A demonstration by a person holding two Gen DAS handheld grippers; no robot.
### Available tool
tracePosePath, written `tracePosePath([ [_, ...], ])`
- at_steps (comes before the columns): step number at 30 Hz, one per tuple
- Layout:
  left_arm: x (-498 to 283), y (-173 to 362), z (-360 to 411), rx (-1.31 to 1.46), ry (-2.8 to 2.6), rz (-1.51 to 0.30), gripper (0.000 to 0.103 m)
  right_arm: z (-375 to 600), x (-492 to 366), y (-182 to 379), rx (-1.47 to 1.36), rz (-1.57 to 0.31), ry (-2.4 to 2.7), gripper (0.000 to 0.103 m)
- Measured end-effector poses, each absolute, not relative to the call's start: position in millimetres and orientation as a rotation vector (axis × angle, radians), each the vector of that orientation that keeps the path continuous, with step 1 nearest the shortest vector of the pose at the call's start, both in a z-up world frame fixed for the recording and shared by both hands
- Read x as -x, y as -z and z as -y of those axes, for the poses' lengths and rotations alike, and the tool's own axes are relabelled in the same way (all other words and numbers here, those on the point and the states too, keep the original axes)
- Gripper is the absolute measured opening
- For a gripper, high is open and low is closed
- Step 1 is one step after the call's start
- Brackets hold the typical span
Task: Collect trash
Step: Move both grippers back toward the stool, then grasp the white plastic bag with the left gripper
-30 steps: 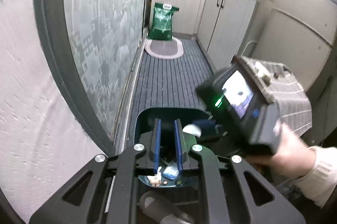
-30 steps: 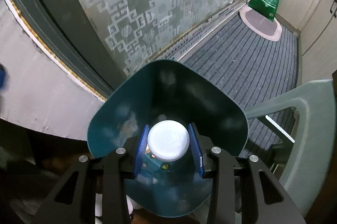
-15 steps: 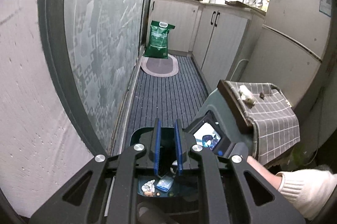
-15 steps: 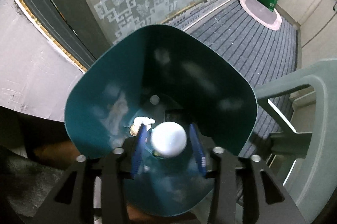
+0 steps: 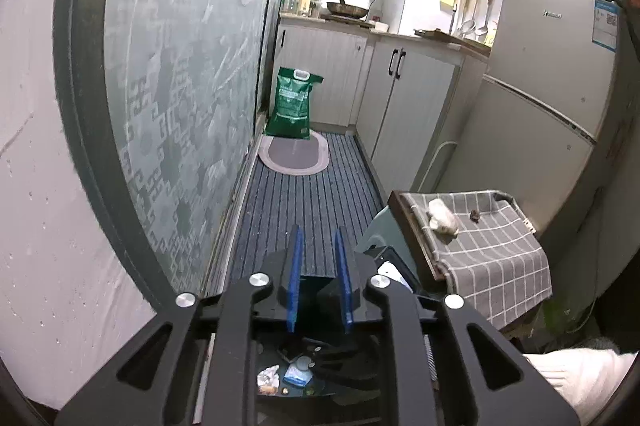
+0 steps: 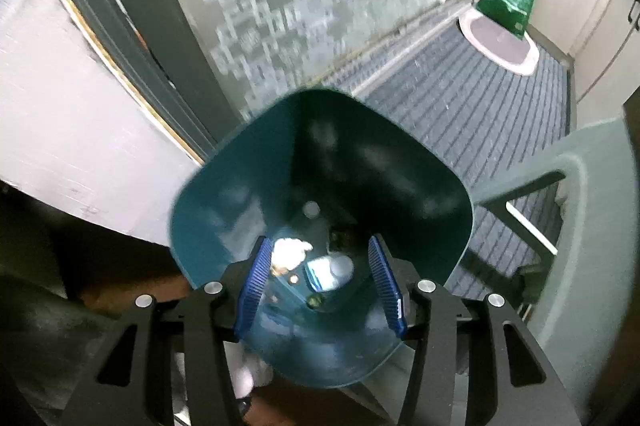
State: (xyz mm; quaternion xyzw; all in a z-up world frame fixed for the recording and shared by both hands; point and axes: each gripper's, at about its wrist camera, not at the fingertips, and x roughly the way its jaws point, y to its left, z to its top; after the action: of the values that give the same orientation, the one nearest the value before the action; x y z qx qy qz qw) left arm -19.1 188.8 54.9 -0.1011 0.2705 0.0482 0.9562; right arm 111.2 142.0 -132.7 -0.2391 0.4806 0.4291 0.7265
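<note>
My right gripper (image 6: 320, 278) hangs open over the teal bin (image 6: 240, 186), with empty air between its blue pads. At the bin's bottom lie a white-capped bottle with a blue label (image 6: 330, 270) and a crumpled white scrap (image 6: 288, 250). My left gripper (image 5: 320, 278) is raised above the near side of the bin. Its jaws are opening slightly, with a narrow gap and nothing in it. Below the left gripper the same bottle label (image 5: 298, 374) shows. A white crumpled wad (image 5: 442, 222) and a small brown bit (image 5: 475, 214) rest on the checked cloth (image 5: 500, 266) to the right.
A frosted glass door (image 5: 180, 86) runs along the left. A striped floor mat (image 5: 312, 194) leads to an oval rug (image 5: 294, 158) and a green sack (image 5: 294, 104). Cabinets (image 5: 404, 98) and a fridge (image 5: 552, 86) line the right. A grey-green plastic chair (image 6: 580, 210) stands beside the bin.
The right gripper spread its jaws and let go of the white-capped bottle, which dropped to the bin's bottom. The left gripper rose and its view lifted from the bin toward the kitchen.
</note>
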Motion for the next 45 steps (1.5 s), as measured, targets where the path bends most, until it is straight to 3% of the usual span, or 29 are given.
tracePosePath([
  [4, 15, -60, -182, 0.200, -0.095, -0.534, 0.019, -135, -106, 101, 0.492, -0.987, -0.982, 0.043],
  [16, -7, -61, -151, 0.168, -0.065, -0.530, 0.031, -73, -133, 25, 0.345, -0.823, -0.925, 0.043],
  [30, -51, -48, -111, 0.158, -0.034, -0.561, 0.040, 23, -183, 6, 0.227, -0.774, -0.755, 0.043],
  [45, -116, -5, -53, 0.119, 0.032, -0.669, 0.040, 109, -217, 12, 0.125, -0.799, -0.639, 0.055],
])
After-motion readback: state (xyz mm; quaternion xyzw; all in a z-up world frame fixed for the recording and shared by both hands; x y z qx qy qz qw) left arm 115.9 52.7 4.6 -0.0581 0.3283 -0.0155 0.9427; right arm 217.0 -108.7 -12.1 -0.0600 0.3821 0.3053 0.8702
